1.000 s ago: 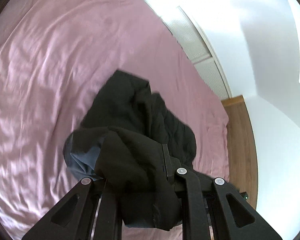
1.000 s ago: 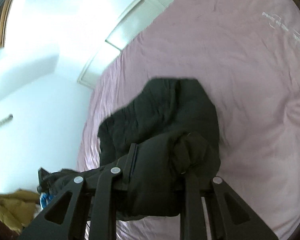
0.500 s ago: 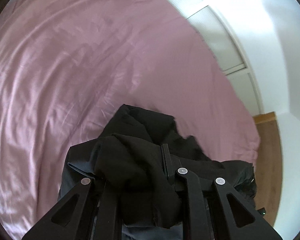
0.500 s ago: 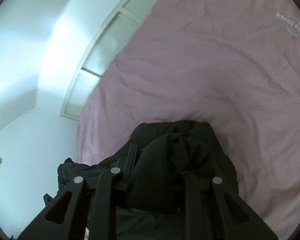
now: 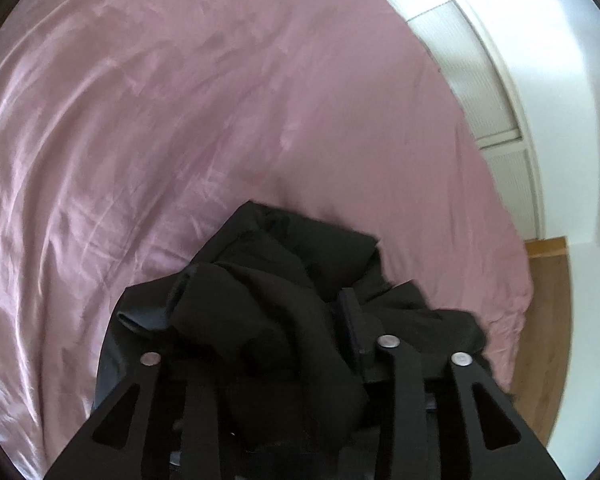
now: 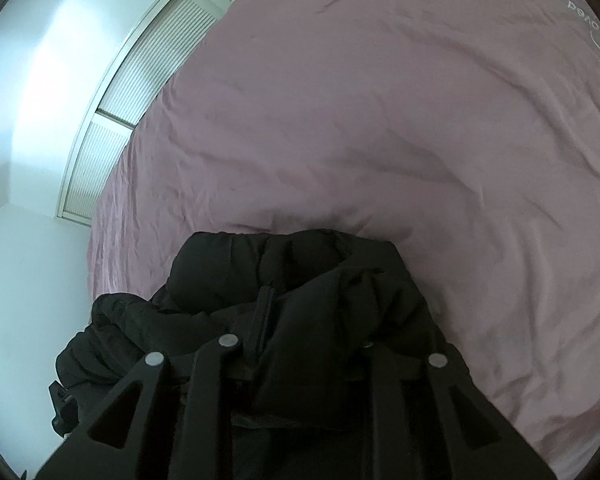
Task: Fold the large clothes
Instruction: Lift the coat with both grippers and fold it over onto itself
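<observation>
1. Fabric of a black padded jacket (image 5: pixel 284 280) fills the lower centre of the left wrist view; it lies bunched on the pink bed sheet (image 5: pixel 180 120), with wooden floor (image 5: pixel 548 300) at lower right.
2. Left gripper (image 5: pixel 268 344) is closed on a thick fold of the jacket, probably to carry that edge across for folding.
3. Right gripper (image 6: pixel 312 328) likewise pinches jacket (image 6: pixel 284 264) cloth at lower centre; the pink bed sheet (image 6: pixel 380 120) spreads above, with louvred panels (image 6: pixel 148 80) at upper left.
4. Two grips likely keep the bulky garment spread and level; it looks crumpled, so folding seems barely begun.
</observation>
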{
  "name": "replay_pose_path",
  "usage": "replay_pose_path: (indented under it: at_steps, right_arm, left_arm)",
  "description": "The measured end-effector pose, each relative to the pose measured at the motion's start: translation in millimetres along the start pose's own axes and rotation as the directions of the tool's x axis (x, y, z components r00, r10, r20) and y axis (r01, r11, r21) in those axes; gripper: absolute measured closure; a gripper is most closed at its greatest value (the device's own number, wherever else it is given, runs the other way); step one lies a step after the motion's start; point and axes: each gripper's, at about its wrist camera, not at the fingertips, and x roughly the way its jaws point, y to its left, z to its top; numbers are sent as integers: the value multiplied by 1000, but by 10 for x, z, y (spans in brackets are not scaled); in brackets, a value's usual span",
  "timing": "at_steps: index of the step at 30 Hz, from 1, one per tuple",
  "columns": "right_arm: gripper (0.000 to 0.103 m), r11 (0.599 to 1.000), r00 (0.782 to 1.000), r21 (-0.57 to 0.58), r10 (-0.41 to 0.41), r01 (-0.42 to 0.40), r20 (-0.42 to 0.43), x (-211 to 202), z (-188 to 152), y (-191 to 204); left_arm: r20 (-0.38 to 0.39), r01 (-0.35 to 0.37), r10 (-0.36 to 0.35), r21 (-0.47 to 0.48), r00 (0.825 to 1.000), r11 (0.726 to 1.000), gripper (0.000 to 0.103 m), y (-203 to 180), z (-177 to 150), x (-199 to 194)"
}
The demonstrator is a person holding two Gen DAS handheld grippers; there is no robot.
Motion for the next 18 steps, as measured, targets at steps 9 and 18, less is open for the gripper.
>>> replay_pose_path:
  at_steps: [9, 18]
  right_arm:
    - [53, 999, 999, 30, 32, -33, 26, -206, 135, 65]
    - [23, 1000, 985, -2, 27, -27, 169, -777, 294, 256]
  left_arm:
    - [42, 104, -103, -6, 994, 995, 45, -119, 124, -462]
    - [180, 26, -39, 75, 983, 997, 29, -314, 178, -1084]
